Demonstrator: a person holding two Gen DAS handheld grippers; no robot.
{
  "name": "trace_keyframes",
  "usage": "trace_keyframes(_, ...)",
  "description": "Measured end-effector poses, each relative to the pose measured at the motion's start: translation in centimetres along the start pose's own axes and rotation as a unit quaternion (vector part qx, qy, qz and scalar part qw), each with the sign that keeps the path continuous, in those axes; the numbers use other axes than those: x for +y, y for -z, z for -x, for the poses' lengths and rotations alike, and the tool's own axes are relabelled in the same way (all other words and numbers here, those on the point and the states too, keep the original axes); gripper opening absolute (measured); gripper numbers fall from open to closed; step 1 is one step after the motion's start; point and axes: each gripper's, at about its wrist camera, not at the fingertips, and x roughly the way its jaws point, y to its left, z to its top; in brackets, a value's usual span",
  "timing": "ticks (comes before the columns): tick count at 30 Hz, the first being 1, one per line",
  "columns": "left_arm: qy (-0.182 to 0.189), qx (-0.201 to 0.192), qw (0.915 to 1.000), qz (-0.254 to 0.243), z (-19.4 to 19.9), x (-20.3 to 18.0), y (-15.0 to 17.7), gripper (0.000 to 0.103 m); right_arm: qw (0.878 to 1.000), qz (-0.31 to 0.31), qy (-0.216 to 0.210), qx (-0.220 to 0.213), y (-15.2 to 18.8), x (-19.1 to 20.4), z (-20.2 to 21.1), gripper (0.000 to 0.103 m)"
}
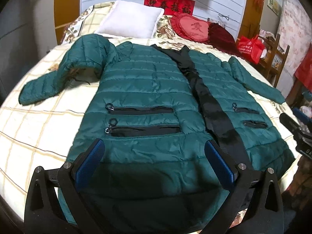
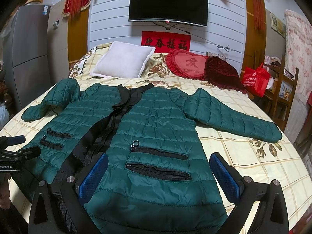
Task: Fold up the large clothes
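A dark green quilted jacket (image 1: 140,81) lies flat and face up on the bed, hem toward me, black front strip down its middle, sleeves spread out. It also shows in the right wrist view (image 2: 159,124). My left gripper (image 1: 155,146) is open above the hem of the jacket's left half, below the two zip pockets (image 1: 140,120). My right gripper (image 2: 159,159) is open above the right half, around its two zip pockets (image 2: 158,161). Neither holds anything. The right gripper's body (image 1: 298,136) shows at the left view's right edge.
The bed (image 2: 253,167) has a cream checked floral cover. A white pillow (image 2: 122,62) and red heart cushions (image 2: 191,64) lie at its head. A wooden chair with a red bag (image 2: 257,80) stands right of the bed. A TV (image 2: 167,3) hangs on the wall.
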Motion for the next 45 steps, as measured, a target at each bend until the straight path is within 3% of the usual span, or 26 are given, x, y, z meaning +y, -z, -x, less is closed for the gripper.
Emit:
trace_keyframes(10,-0.008,0.007,0.9994,0.032,-0.35,0.97,-0.08,0.102,1.0,-0.001,-0.004,0.001,0.05,-0.16,0.18,0.103)
trace_keyframes(26,-0.021,-0.018,0.9995,0.013,0.4,0.51,-0.06,0.103,1.0,-0.002,0.005,0.005,0.01,-0.05,0.12,0.103)
trace_keyframes(45,-0.027,-0.012,0.9993,0.023,0.17,0.99,-0.07,0.103,1.0,0.0,0.005,0.005,0.04,0.08,0.02,0.103)
